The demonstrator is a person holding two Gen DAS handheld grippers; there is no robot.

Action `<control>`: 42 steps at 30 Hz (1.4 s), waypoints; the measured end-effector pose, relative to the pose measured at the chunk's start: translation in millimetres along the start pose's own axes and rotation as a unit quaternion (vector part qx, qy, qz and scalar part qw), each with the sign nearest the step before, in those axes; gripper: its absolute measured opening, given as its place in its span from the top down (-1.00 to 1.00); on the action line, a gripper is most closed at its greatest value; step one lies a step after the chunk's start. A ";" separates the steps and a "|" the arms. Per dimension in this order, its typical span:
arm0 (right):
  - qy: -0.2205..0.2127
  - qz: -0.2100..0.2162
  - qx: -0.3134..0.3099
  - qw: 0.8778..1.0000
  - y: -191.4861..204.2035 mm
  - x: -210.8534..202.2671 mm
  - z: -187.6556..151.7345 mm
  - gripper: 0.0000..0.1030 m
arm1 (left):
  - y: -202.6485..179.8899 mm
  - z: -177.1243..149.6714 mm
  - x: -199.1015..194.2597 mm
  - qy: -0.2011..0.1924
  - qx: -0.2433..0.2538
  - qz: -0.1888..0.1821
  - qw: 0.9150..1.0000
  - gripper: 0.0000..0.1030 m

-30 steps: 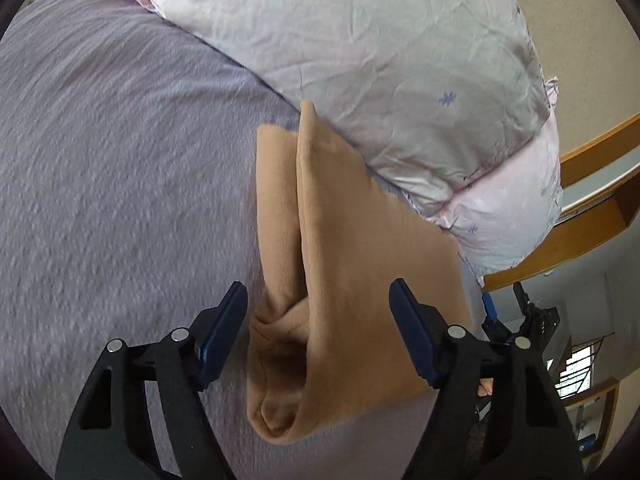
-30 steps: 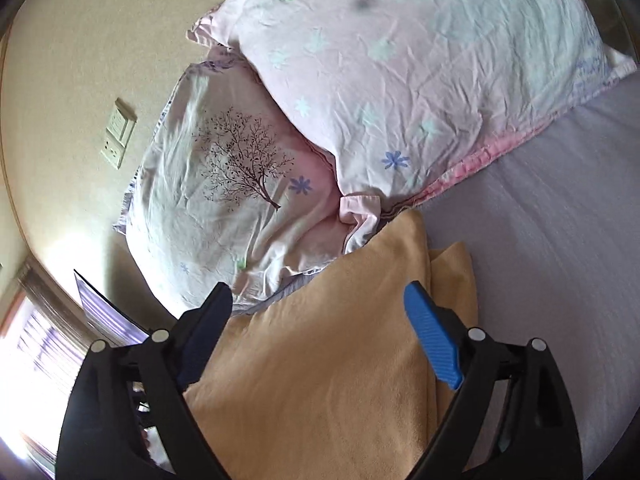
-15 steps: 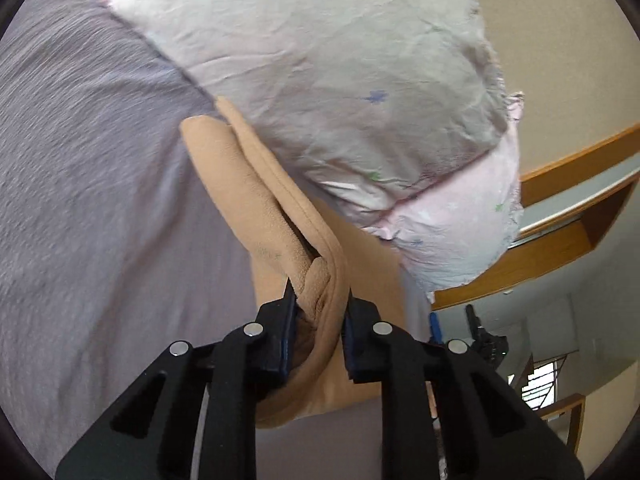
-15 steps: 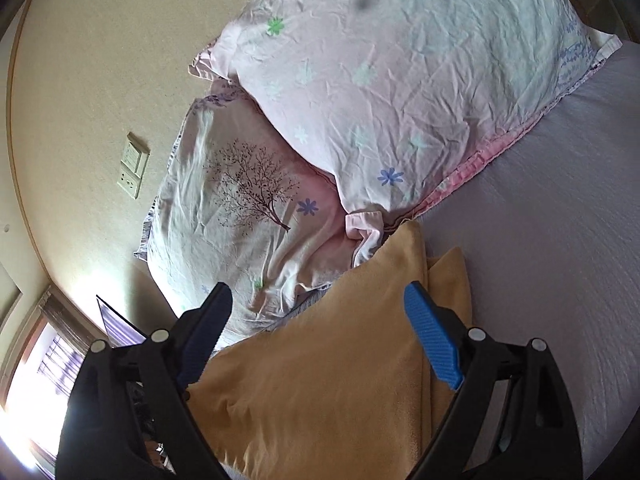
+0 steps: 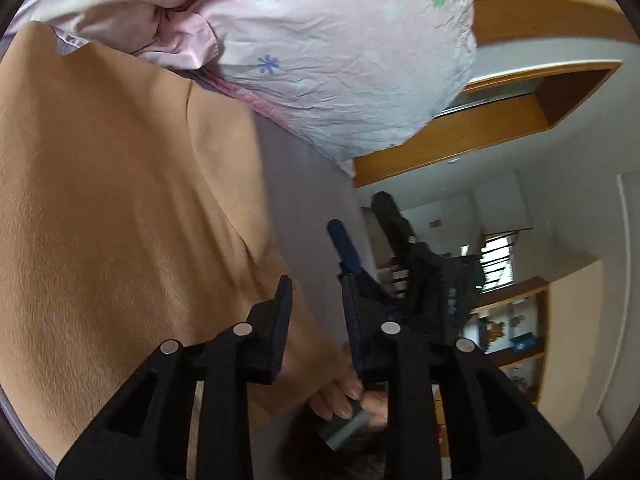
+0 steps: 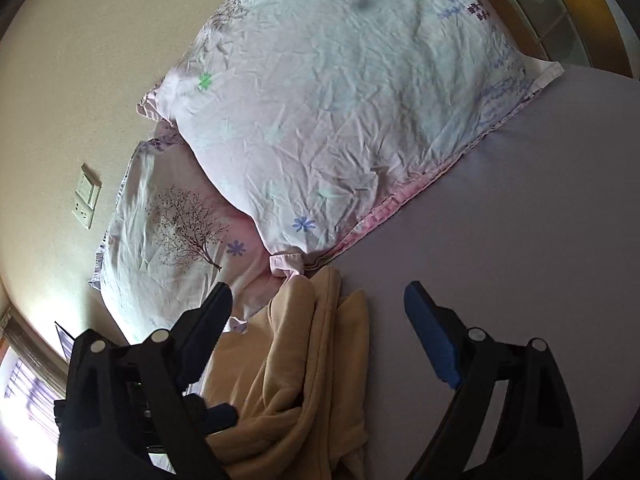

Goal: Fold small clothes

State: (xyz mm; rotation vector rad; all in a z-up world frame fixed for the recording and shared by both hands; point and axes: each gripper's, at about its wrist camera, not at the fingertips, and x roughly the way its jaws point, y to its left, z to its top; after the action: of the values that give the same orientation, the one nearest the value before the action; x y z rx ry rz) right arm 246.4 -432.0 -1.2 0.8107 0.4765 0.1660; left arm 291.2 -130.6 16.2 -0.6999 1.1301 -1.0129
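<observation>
A tan fleece garment point(image 5: 120, 208) lies on the purple bed sheet point(image 5: 304, 184), spread wide across the left of the left wrist view. My left gripper point(image 5: 316, 300) is shut on the garment's right edge, the cloth pinched between its jaws. In the right wrist view the same garment point(image 6: 304, 364) is bunched and partly lifted between the fingers. My right gripper point(image 6: 320, 308) is open and empty above it; it also shows in the left wrist view point(image 5: 360, 220), beyond the left gripper, at the bed's edge.
Two pink floral pillows point(image 6: 340, 112) are stacked at the head of the bed, touching the garment's far end. A wall with a switch plate point(image 6: 86, 196) is behind them. A wooden headboard point(image 5: 500, 128) and a room with shelves lie to the right.
My left gripper closed on the garment's folded edge and has carried it over to the right, spreading the cloth. The right gripper stayed open and rose a little.
</observation>
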 end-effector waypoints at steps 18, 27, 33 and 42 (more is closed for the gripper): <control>0.147 -0.057 -0.190 0.969 70.1 -11.9 -75.3 0.82 | 1.1 -69.3 -93.5 -0.047 0.159 0.131 0.977 -0.55; 0.179 -0.057 -0.134 0.973 42.8 -42.2 -81.4 0.39 | 11.1 -98.2 -76.1 0.010 0.198 0.180 0.964 -0.55; 0.124 -0.070 -0.119 0.983 56.0 -5.5 -16.9 0.01 | 17.9 -98.1 -73.6 0.007 0.187 0.174 0.967 -0.55; 0.192 -0.118 -0.110 0.968 40.5 91.1 -4.5 0.91 | 24.1 -94.3 -73.1 -0.005 0.178 0.156 0.972 -0.54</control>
State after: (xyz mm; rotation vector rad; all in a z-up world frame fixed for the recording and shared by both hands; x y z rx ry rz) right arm 326.1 -372.2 -5.8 0.4974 0.9001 0.1513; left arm 201.7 -50.8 -4.6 -0.2303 0.9777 -0.9080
